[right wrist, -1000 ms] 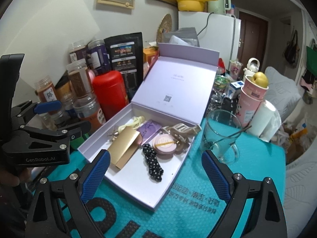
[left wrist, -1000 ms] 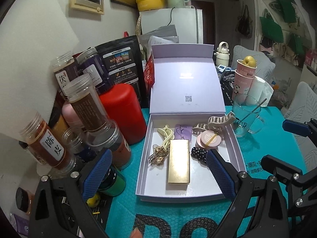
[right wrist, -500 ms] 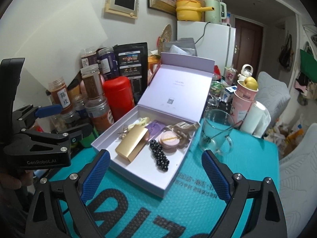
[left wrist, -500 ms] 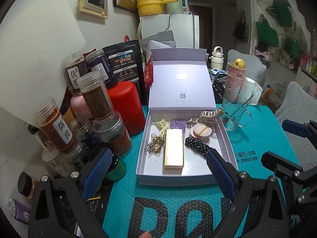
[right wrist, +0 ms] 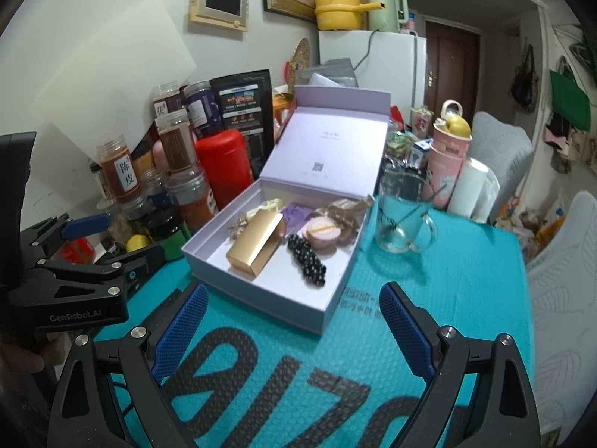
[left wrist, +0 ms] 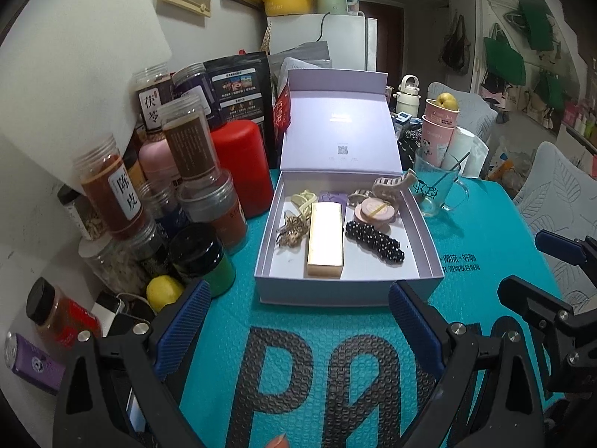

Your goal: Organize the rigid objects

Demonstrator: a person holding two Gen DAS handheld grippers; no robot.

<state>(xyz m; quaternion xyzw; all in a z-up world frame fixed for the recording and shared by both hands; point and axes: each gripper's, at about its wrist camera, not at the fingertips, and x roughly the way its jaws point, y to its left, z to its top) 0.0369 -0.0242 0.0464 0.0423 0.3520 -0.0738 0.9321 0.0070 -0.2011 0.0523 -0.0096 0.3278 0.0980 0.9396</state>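
While you held both grippers wide apart and empty over the teal desk (left wrist: 485,224), your left gripper (left wrist: 294,321) and right gripper (right wrist: 293,324) hung just short of the open lilac box (left wrist: 423,240). Inside that box, the gold case (left wrist: 325,237) lay between the beaded clip (left wrist: 375,240) and the gold hairpins (left wrist: 291,229).

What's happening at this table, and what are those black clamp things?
A person holds two hand grippers, left gripper and right gripper, both open and empty above the teal mat. In front sits an open lilac box holding a gold case, a black beaded clip and other hair accessories.
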